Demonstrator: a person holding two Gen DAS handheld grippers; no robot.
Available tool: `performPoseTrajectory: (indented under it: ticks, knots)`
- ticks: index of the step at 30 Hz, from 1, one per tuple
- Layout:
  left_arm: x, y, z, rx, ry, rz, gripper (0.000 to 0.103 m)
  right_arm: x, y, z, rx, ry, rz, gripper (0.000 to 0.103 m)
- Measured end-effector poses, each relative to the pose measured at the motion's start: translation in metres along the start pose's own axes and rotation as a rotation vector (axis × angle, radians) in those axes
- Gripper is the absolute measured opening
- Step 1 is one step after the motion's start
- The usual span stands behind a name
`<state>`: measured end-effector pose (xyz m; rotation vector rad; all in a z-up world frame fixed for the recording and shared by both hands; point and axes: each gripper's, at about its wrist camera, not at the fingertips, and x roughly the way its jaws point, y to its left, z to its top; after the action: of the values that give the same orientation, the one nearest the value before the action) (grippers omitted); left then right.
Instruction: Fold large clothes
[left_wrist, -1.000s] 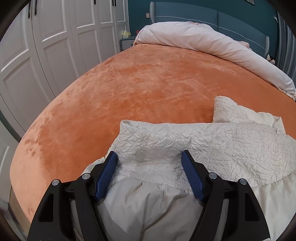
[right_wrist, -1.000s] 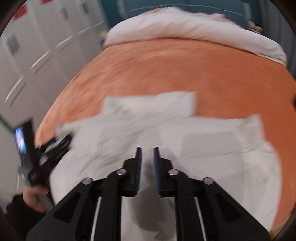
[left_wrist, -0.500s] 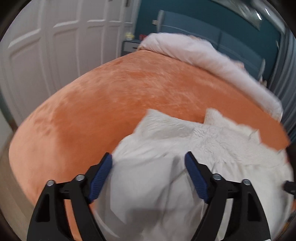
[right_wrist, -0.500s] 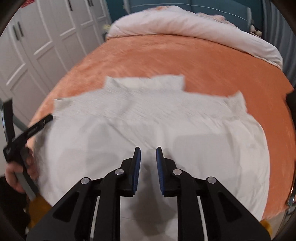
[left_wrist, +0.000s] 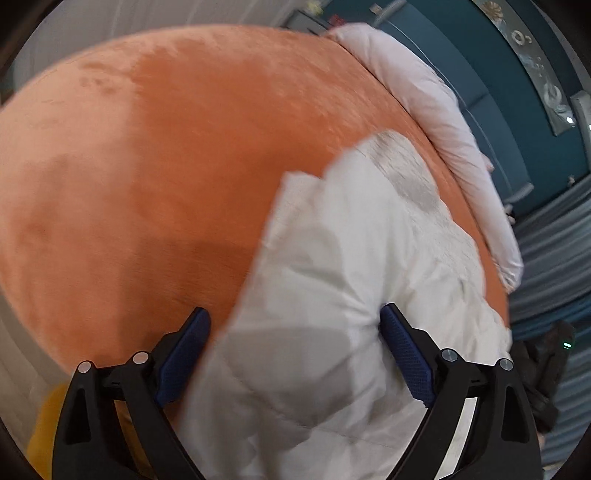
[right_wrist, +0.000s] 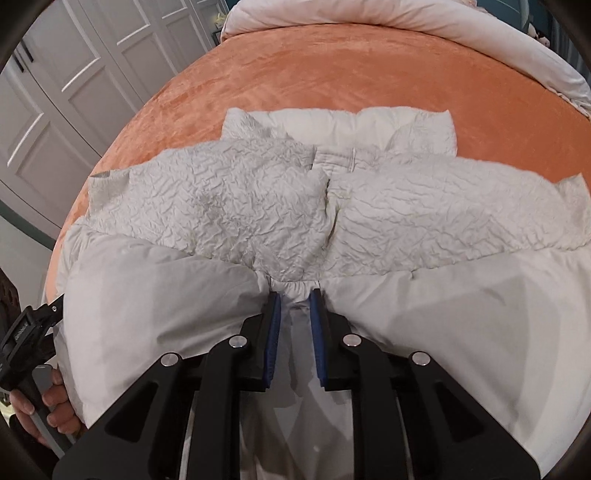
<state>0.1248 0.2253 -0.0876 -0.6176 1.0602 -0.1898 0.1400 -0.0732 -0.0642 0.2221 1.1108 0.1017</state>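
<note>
We see a white padded jacket (right_wrist: 258, 206) spread on the orange bed (right_wrist: 369, 74), its crinkled upper panels facing up; our right claw (right_wrist: 294, 295) is pinching a gathered fold of the jacket's smooth lower part between its blue pads; our left claw (left_wrist: 295, 325) stands spread, its jaws having just been opening, with the jacket's edge (left_wrist: 332, 277) lying loose between them; a pale duvet (right_wrist: 406, 11) is rolled at the bed's far end.

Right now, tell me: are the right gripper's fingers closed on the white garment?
Yes. In the right wrist view the right gripper pinches a gathered bunch of the white garment between its blue pads.
</note>
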Motion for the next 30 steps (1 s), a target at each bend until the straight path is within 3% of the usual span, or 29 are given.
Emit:
performPoseTrajectory:
  ticks: [3, 4, 5, 7, 12, 15, 20, 25, 30]
  knots:
    - [-0.002, -0.008, -0.002, -0.003, 0.018, -0.058, 0.057, 0.001, 0.001, -0.003, -0.013, -0.006, -0.013, 0.015]
    - [-0.007, -0.012, -0.002, -0.005, 0.013, -0.083, 0.038, 0.002, 0.002, -0.005, -0.017, -0.013, -0.018, 0.015]
    - [-0.012, -0.016, -0.002, -0.006, 0.004, -0.094, 0.028, 0.002, 0.003, -0.006, -0.019, -0.018, -0.020, 0.015]
    - [-0.032, -0.032, 0.000, 0.013, -0.023, -0.134, 0.018, 0.002, 0.001, -0.008, -0.017, -0.029, -0.013, 0.015]
    - [-0.088, -0.124, -0.016, 0.229, -0.112, -0.200, 0.014, 0.000, -0.004, -0.011, 0.013, -0.041, 0.020, 0.015]
    - [-0.103, -0.213, -0.048, 0.443, -0.123, -0.236, 0.014, -0.004, -0.016, -0.013, 0.056, -0.052, 0.071, 0.015]
    - [-0.084, -0.318, -0.110, 0.719, -0.117, -0.194, 0.014, -0.020, -0.069, -0.026, 0.243, -0.048, 0.285, 0.015]
    - [-0.058, -0.377, -0.151, 0.817, -0.077, -0.154, 0.014, -0.076, -0.135, -0.073, 0.388, -0.117, 0.480, 0.015]
    - [-0.058, -0.388, -0.168, 0.793, -0.101, -0.128, 0.013, -0.103, -0.186, -0.104, 0.455, -0.180, 0.498, 0.018]
